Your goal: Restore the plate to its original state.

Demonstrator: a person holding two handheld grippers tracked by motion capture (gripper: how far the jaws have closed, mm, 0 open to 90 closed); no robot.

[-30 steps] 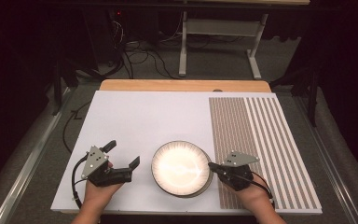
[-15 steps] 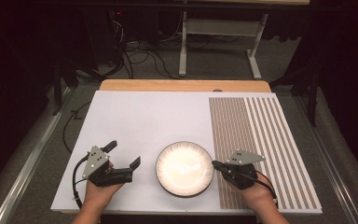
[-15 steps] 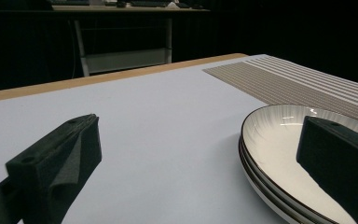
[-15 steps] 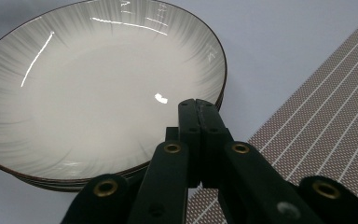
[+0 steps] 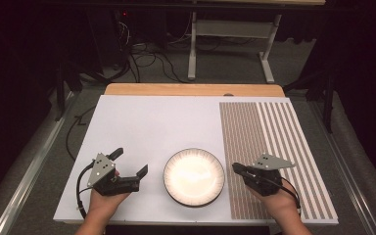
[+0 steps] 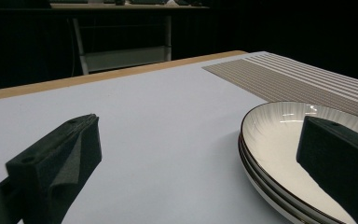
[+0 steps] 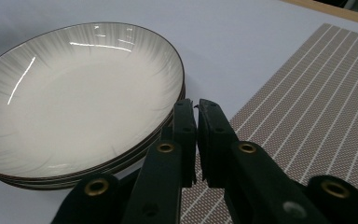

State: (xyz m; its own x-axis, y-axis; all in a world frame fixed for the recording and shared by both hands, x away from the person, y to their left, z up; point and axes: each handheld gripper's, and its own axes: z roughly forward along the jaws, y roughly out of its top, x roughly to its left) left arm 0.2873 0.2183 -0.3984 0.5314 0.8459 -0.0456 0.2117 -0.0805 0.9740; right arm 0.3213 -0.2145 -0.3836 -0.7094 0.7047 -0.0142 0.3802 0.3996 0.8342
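While the stack of shallow white plates with thin dark rims (image 5: 194,176) sits near the front edge of the white tabletop (image 5: 166,122), between my two tools, neither one has hold of it. In the right gripper view I count three rims (image 7: 135,161) nested together, and the stack's right edge lies just beside the striped brown woven placemat (image 5: 274,147).

My right gripper (image 5: 236,168) has pulled a little to the right over the last second. A second ago its tip was at the plates' right rim; now a clear gap separates them, and it hovers over the placemat's near-left part. Its jaws are all but together, with only a slim slit between them and nothing inside. I judge this as backing off from the rim, either after a nudge or to line up a fresh approach, so no lift has begun.

My left gripper (image 5: 132,164) has kept its place, jaws wide apart and empty, its right jaw close to the stack's left rim, ready to steady or take the top plate.
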